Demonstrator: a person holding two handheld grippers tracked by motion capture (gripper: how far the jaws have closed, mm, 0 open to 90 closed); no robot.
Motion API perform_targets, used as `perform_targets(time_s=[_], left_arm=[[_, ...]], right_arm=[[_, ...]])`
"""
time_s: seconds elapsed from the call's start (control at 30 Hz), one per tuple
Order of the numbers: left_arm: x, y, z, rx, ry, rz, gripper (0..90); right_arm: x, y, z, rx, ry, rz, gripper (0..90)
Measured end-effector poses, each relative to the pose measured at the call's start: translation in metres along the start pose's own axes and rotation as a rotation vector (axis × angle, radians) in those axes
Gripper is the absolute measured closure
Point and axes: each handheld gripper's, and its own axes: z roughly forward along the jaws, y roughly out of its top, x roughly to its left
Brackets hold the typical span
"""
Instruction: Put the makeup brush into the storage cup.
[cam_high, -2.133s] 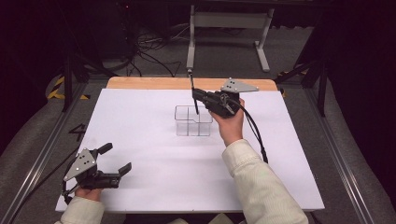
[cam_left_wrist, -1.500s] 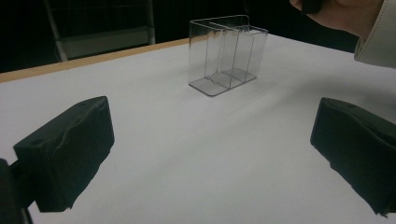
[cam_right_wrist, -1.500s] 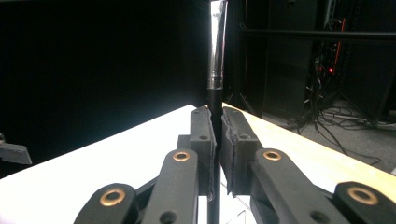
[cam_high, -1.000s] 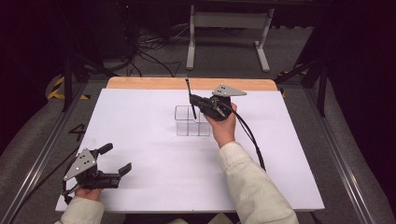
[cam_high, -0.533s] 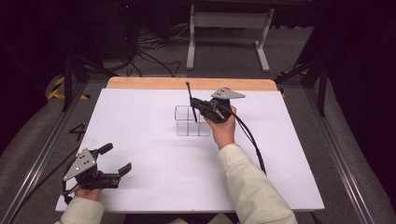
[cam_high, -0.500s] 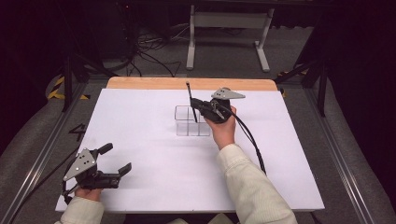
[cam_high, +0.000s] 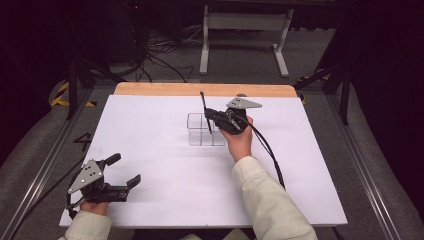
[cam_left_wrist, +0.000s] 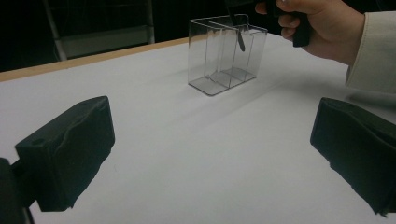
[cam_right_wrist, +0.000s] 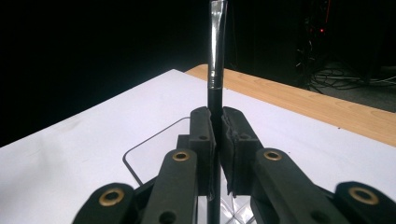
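the brush (cam_right_wrist: 215, 70) stands nearly upright between the pads of my right tool (cam_high: 216, 116), which is clenched on its black handle; in the right gripper view the silver ferrule and flat bristle tip rise above the pads, and the handle runs down past them toward the clear box (cam_high: 204, 130) below. in the high view the upper end of the brush leans slightly away from me, over the far side of the box, while its lower end reaches down inside. in the left gripper view that lower end (cam_left_wrist: 240, 39) shows through the clear walls, hanging in one of the far compartments, above the floor of the box as far as i can tell. the box sits directly under my right tool, on the white sheet that covers the table (cam_high: 150, 130), and thin dividers split it into compartments. my right hand (cam_high: 239, 141) wraps the body of the tool just nearside of the box, with a pale sleeve behind it and the cable trailing back beside my forearm. my left tool (cam_high: 125, 172) is well apart from all this, near the table's near left corner, low over the sheet, its jaws released and wide with nothing between them. a strip of bare wood (cam_high: 200, 89) edges the table beyond the box.
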Motion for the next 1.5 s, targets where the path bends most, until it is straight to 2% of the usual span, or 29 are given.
perform_targets(time_s=[0.1, 0.13, 0.17, 0.2, 0.3, 0.43, 0.53, 0.57, 0.63, 0.73, 0.8, 0.97, 1.1, 1.3, 1.5], left_arm=[[0.000, 0.000, 0.000, -0.001, 0.000, -0.001, 0.4], [0.000, 0.000, 0.000, -0.002, -0.002, -0.002, 0.4], [0.000, 0.000, 0.000, -0.002, 0.000, -0.001, 0.4], [0.000, 0.000, 0.000, -0.002, -0.002, -0.002, 0.4], [0.000, 0.000, 0.000, -0.003, -0.002, -0.004, 0.4], [0.000, 0.000, 0.000, -0.003, -0.001, -0.004, 0.4], [0.000, 0.000, 0.000, -0.003, -0.002, -0.002, 0.4], [0.000, 0.001, 0.000, -0.004, -0.002, -0.001, 0.4], [0.000, 0.001, 0.000, -0.006, -0.002, -0.002, 0.4], [0.000, 0.001, 0.000, -0.006, -0.003, -0.001, 0.4], [0.000, 0.001, 0.000, -0.006, -0.004, 0.001, 0.4], [0.000, 0.002, -0.001, -0.008, -0.005, 0.001, 0.4], [0.000, 0.003, -0.001, -0.016, -0.007, 0.000, 0.4], [-0.001, 0.005, -0.002, -0.021, -0.021, 0.003, 0.3], [0.000, 0.006, -0.004, -0.032, -0.031, 0.008, 0.2]], right_arm=[[0.000, 0.000, -0.001, 0.005, 0.001, 0.002, 78.9], [0.000, 0.000, -0.002, -0.001, 0.000, 0.002, 72.5], [-0.001, 0.001, -0.005, -0.019, 0.007, 0.012, 58.3], [-0.001, 0.001, -0.005, -0.019, 0.007, 0.012, 58.3], [-0.001, 0.003, -0.013, -0.050, 0.016, 0.024, 43.2], [-0.001, 0.006, -0.023, -0.064, 0.018, 0.028, 28.5], [0.001, 0.010, -0.031, -0.058, 0.018, 0.012, 20.5], [0.003, 0.012, -0.036, -0.058, 0.018, -0.010, 16.2], [0.005, 0.013, -0.038, -0.060, 0.020, -0.019, 14.9], [0.009, 0.018, -0.054, -0.073, 0.028, -0.053, 9.5], [0.010, 0.019, -0.058, -0.077, 0.034, -0.059, 8.7], [0.012, 0.021, -0.076, -0.080, 0.081, -0.061, 0.9], [0.012, 0.021, -0.095, -0.073, 0.099, -0.076, 0.1], [0.015, 0.022, -0.119, -0.067, 0.105, -0.123, 0.0], [0.016, 0.018, -0.131, -0.061, 0.106, -0.140, 0.0]])
